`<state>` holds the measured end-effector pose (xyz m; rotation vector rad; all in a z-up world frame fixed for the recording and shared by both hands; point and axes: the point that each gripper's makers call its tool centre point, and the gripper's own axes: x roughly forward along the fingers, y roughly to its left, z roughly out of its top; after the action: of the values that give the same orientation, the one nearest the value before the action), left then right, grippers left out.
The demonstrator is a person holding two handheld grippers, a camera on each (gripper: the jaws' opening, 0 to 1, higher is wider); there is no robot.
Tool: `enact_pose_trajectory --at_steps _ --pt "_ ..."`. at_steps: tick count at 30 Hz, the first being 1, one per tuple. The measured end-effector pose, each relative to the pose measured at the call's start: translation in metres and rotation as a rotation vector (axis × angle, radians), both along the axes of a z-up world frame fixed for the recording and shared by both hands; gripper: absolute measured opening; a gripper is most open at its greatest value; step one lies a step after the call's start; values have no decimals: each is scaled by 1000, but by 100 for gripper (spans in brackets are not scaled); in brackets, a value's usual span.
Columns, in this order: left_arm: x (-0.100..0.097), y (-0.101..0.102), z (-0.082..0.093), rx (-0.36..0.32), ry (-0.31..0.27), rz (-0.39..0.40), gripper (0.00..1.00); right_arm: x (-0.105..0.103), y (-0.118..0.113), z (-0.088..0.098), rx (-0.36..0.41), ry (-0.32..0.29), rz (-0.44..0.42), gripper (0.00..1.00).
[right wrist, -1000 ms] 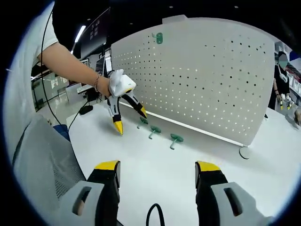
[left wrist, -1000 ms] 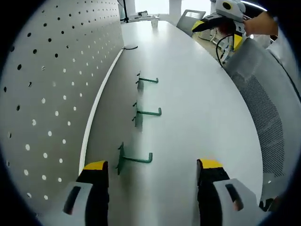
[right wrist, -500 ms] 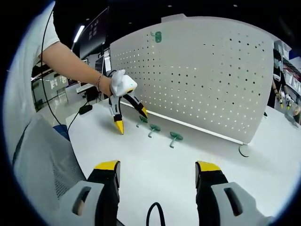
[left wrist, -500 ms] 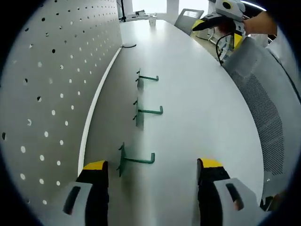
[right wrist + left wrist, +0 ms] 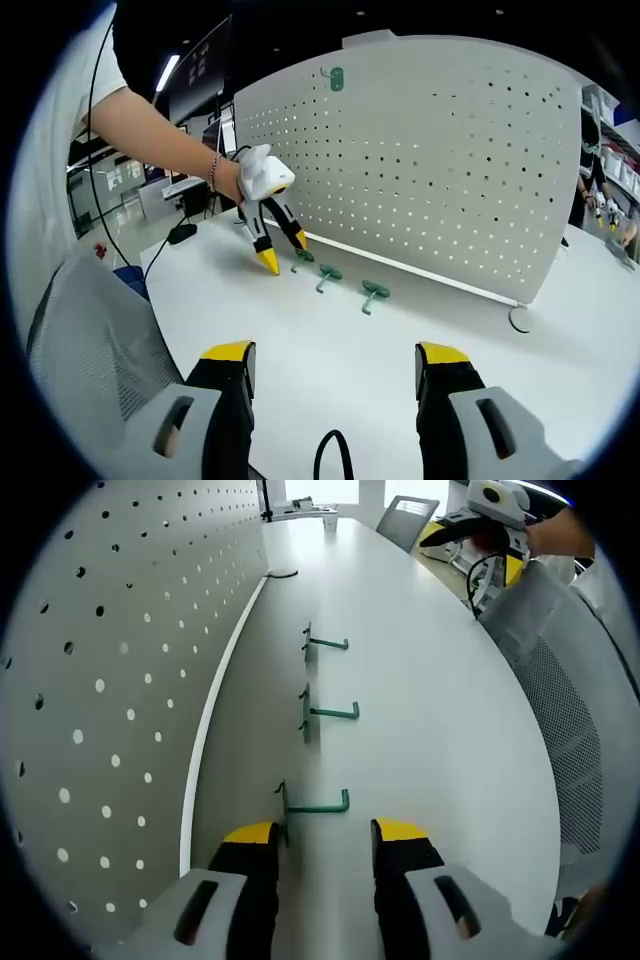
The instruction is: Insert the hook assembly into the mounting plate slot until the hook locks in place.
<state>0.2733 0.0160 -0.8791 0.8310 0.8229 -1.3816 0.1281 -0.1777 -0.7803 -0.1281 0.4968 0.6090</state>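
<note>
My left claw (image 5: 322, 832) is spread, jaws either side of the nearest green hook (image 5: 315, 806) on the white table (image 5: 440, 710), not touching it. Two more hooks (image 5: 330, 712) lie beyond, beside the pegboard (image 5: 110, 650). My right claw (image 5: 333, 360) hangs open, well apart.

Backplate of the nearest green hook (image 5: 318, 805) partly behind the left hand-held gripper (image 5: 323, 832); contact unclear.

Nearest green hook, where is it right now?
In the left gripper view the nearest hook lies on the white table, just ahead of the left hand-held gripper, beside the pegboard and closest of three hooks in a row.
</note>
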Motion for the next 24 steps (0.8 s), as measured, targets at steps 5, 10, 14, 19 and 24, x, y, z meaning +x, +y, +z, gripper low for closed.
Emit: enact_pose_trajectory --at_steps 5,10,14,19,24 --pt "4 0 0 6 -5 39 24 0 0 1 0 -3 -4 62" --pt "6 0 0 4 -14 68 22 0 0 1 3 -3 -3 62" --pt "9 0 0 -4 -11 104 19 1 -1 2 10 -7 -9 62" --pt "12 -1 0 1 -19 130 16 1 -2 3 11 -12 -12 62" --pt "16 -1 0 9 -34 159 11 1 -3 3 13 -13 -17 61"
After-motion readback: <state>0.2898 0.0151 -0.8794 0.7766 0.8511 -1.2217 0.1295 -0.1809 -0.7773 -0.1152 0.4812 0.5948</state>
